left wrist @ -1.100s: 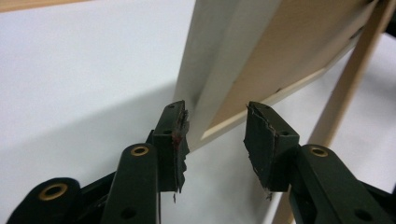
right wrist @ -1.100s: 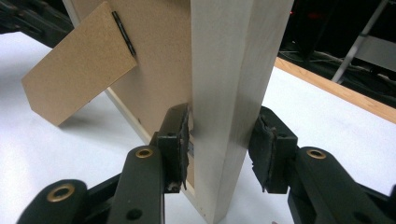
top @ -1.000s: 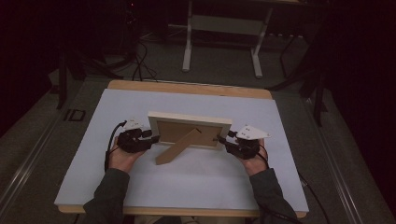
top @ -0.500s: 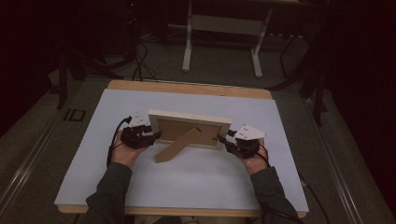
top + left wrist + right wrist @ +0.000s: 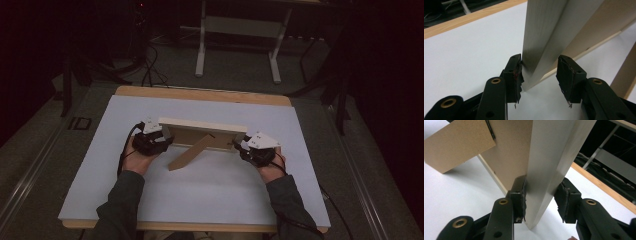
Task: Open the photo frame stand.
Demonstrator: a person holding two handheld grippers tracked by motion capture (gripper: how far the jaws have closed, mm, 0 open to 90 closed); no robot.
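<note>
A light wooden picture frame point(image 5: 202, 131) stands upright on its long edge across the white table point(image 5: 210, 195), its back toward me. Its easel leg point(image 5: 190, 152) is swung out toward me. My left gripper point(image 5: 166, 136) is at the frame's left end. In the left gripper view the frame's edge point(image 5: 544, 32) lies between the jaws of the left gripper point(image 5: 540, 72). One pad touches it and the other stands a little off, so the gripper is open. My right gripper point(image 5: 240, 144) is at the right end. In its own view the right gripper point(image 5: 541, 195) has both pads against the frame point(image 5: 551, 152).
The table's far wooden edge point(image 5: 200, 94) runs behind the frame. Beyond it, on the dark floor, are a metal stand point(image 5: 237, 30) and cables point(image 5: 150, 70). A person's two sleeved forearms come in from the near table edge.
The left gripper has edged slightly toward the frame's left end. The frame and the right gripper have stayed where they were.
</note>
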